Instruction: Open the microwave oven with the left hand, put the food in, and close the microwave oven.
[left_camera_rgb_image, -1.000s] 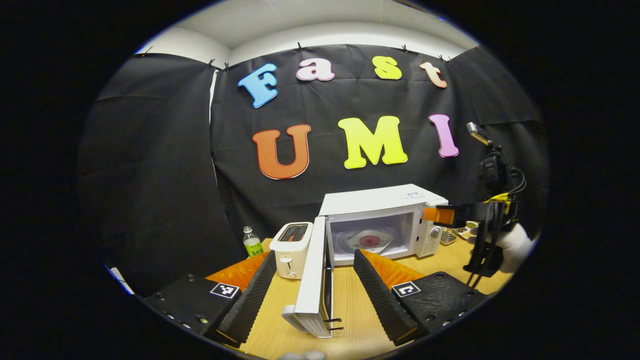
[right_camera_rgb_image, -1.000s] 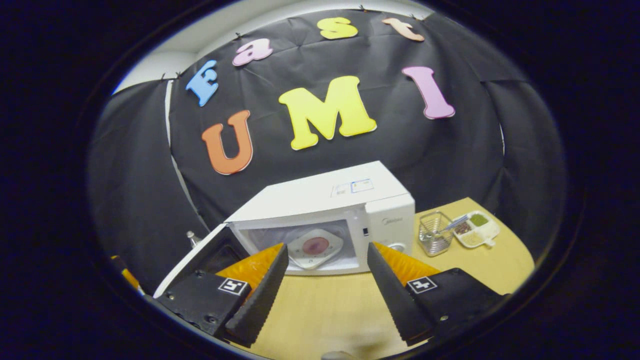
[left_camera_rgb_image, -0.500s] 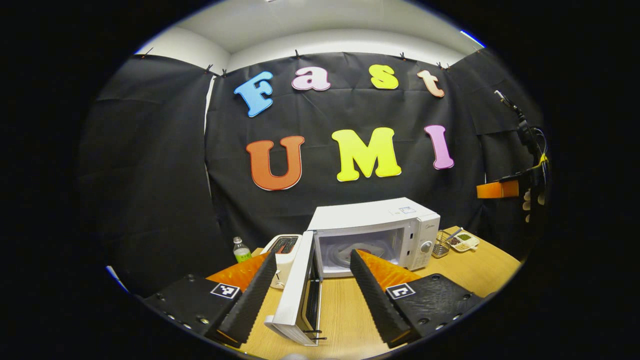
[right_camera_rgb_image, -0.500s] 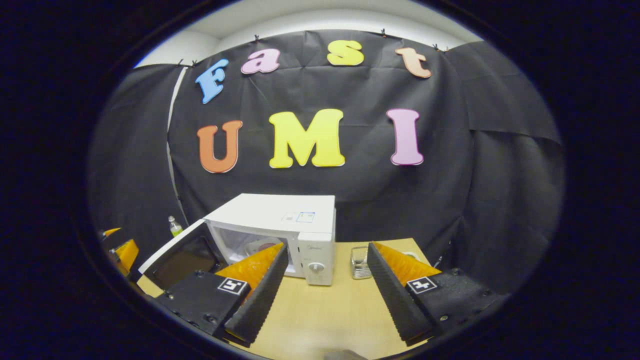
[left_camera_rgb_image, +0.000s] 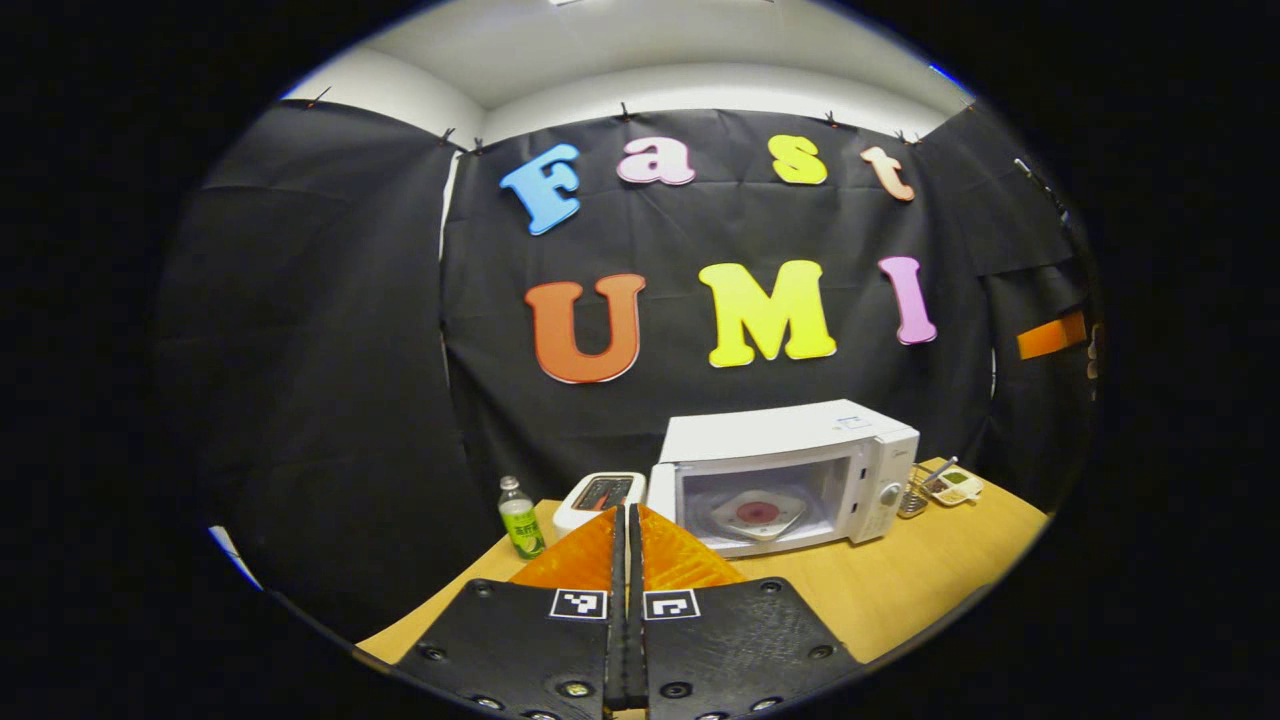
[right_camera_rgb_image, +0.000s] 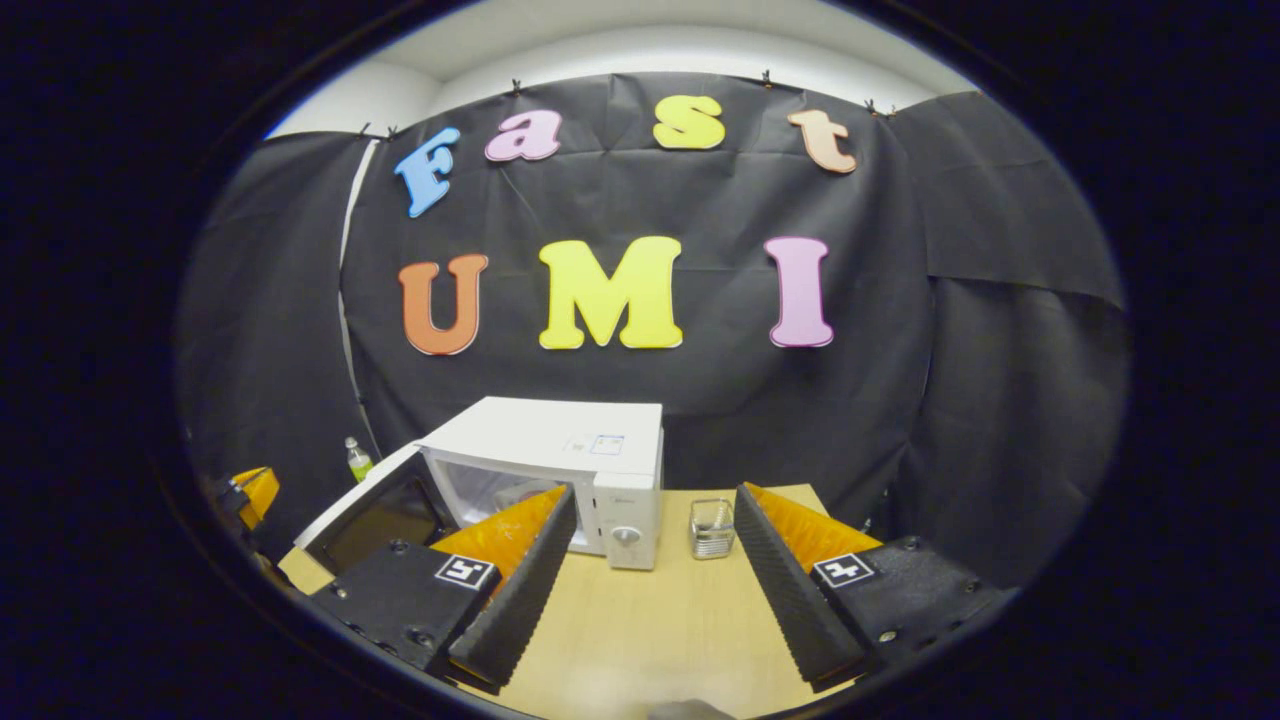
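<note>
1. Step in hand: the microwave oven (left_camera_rgb_image: 790, 470) stands with its door (right_camera_rgb_image: 370, 512) swung wide. A white plate of food (left_camera_rgb_image: 757, 512) with a reddish centre already sits on the floor of the cavity. By my reading, loading is done and only the closing remains.
2. The left gripper (left_camera_rgb_image: 628, 545) has its jaws pressed together. A thin pale sliver shows between them, which may be the door's free edge seen end-on, but the view is too tight for me to be sure. In the right gripper view its fingers (right_camera_rgb_image: 255, 490) show just beside the door's outer end.
3. The right gripper (right_camera_rgb_image: 655, 497) has its jaws spread wide and holds nothing. It hovers over the wooden table (right_camera_rgb_image: 650, 620), back from the oven front and off to the control-panel side.
4. The next move calls for the left gripper to swing the door round on its hinge towards the cavity and press it flush until it latches.
5. Things to mind: the toaster (left_camera_rgb_image: 600, 493) and the green-labelled bottle (left_camera_rgb_image: 520, 520) stand near the hinge side, and the right gripper should keep out of the door's arc.
</note>
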